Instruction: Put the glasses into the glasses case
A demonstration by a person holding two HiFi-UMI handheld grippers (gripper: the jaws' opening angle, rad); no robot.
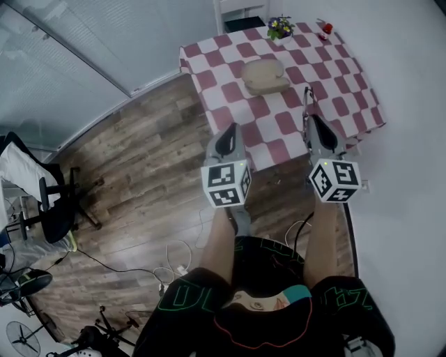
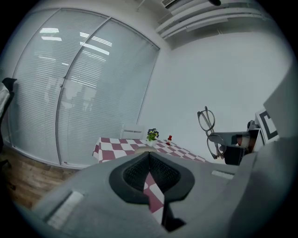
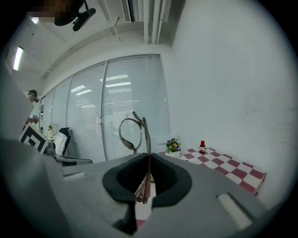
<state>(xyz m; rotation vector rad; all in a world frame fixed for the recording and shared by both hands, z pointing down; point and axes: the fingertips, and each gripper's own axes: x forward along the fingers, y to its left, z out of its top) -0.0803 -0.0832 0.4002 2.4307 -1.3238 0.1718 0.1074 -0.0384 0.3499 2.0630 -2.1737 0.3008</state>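
The beige glasses case [image 1: 265, 75] lies open on the red-and-white checked table [image 1: 348, 77], towards its far side. My right gripper [image 1: 311, 118] hangs over the table's near edge, shut on the thin-framed glasses [image 1: 306, 97]. In the right gripper view the glasses [image 3: 134, 134] stand upright, their folded arms clamped between the jaws of the right gripper [image 3: 148, 179]. My left gripper [image 1: 228, 134] hovers at the near left corner, its jaws together and holding nothing. In the left gripper view the left gripper [image 2: 149, 155] points at the table, with the glasses [image 2: 208, 132] off to the right.
A small pot of flowers [image 1: 280, 28] and a little red bottle [image 1: 325, 29] stand at the table's far edge, with a white chair [image 1: 240, 14] behind. An office chair [image 1: 49, 202] and cables [image 1: 167, 261] are on the wood floor to the left.
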